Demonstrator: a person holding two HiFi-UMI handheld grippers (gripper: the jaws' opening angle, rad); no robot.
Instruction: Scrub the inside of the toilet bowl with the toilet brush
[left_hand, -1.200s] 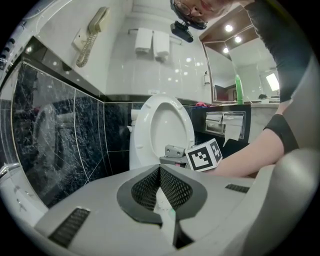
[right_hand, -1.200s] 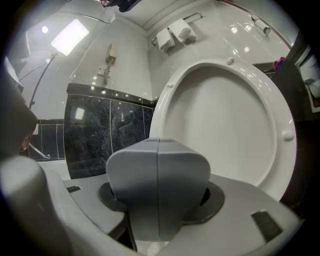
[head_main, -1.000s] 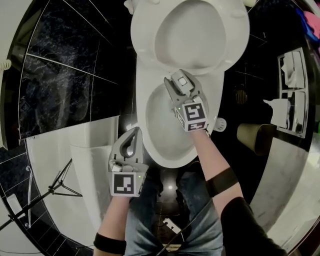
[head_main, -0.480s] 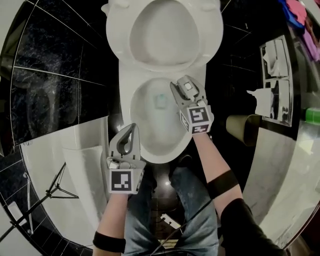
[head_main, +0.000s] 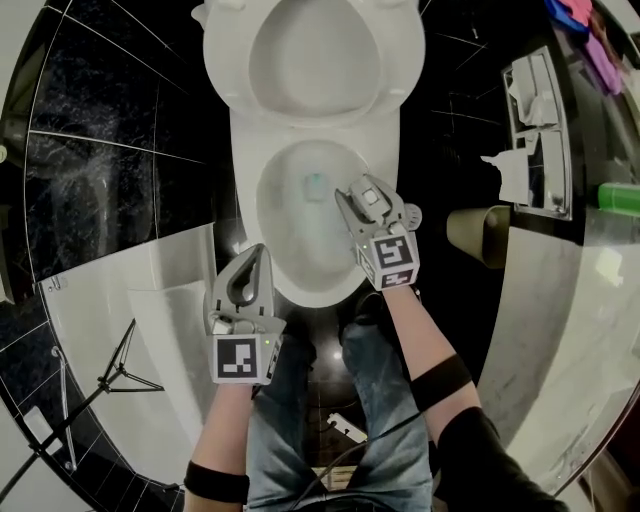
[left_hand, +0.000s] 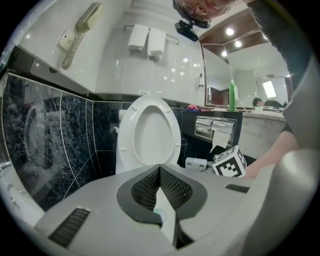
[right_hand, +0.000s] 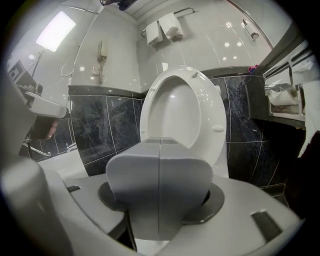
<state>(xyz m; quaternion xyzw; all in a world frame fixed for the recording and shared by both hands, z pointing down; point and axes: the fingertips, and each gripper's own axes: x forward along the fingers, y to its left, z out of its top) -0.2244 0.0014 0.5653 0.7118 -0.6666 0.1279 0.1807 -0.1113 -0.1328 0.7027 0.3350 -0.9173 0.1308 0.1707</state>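
The white toilet bowl (head_main: 262, 215) lies below me with its seat and lid (head_main: 315, 55) raised and a teal patch (head_main: 315, 183) in the water. My right gripper (head_main: 358, 192) hovers over the bowl's right rim. Its jaws are shut on a grey block-shaped piece (right_hand: 159, 175) with a seam down its middle. Whether that piece belongs to the brush I cannot tell, and no brush head shows. My left gripper (head_main: 256, 256) hangs left of the bowl's front, shut with nothing between its mesh pads (left_hand: 145, 187). The right gripper's marker cube (left_hand: 230, 162) shows in the left gripper view.
A small white fitting (head_main: 413, 214) sits on the toilet's right side. Right of it stand a brown bin (head_main: 478, 235) and wall paper holders (head_main: 540, 130). A white ledge (head_main: 150, 300) and a tripod (head_main: 110, 380) are at the left. Jeans-clad legs (head_main: 330, 420) stand before the bowl.
My right gripper has drawn back from the bowl's rear toward its right rim, uncovering the teal patch. The left gripper has edged slightly forward beside the bowl.
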